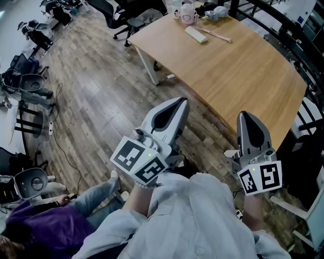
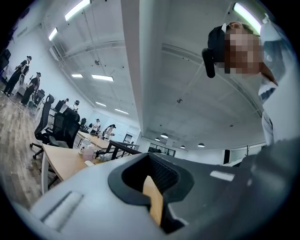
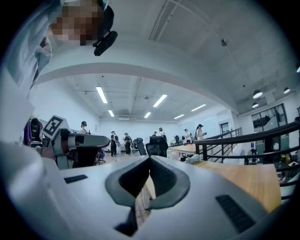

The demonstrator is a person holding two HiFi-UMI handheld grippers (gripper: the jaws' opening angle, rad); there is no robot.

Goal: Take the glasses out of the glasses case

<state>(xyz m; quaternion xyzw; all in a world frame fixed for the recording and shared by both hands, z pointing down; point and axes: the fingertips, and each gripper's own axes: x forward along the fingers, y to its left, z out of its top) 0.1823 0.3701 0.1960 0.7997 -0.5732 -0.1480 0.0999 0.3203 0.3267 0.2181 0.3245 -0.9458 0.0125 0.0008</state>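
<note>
**Both grippers closed and empty, case far off on the table**

Materials and shapes: The table (image 1: 238,76) has a light wood top with a smooth matt grain and white legs. It stands on a floor (image 1: 101,91) of grey-brown planks. At the table's far end lies a flat white oblong with rounded corners, seemingly the glasses case (image 1: 196,34), lid down. The glasses themselves do not show. Just beside the case lies a thin pink stick (image 1: 217,34). Behind it stand a pale pink cup (image 1: 187,14) and a crumpled whitish bundle (image 1: 218,12).

Left gripper (image 1: 176,107): a smooth white plastic shell with dark ribbed pads. In its own view the tips meet and nothing is between them. A cube (image 1: 139,161) with black-and-white square markers sits at its rear.

Right gripper (image 1: 249,121): the same build, with grey-white shell and dark ribbed pads. Its jaws are also together and empty.

Position: Both grippers are held close to the person's pale blue sleeves (image 1: 192,217) and point towards the table. The left one is over the floor. The right one's tip is at the table's near edge. The case lies well apart from both, ahead of them at the far end. In the head view it falls between their two lines, nearer the left one's.
</note>
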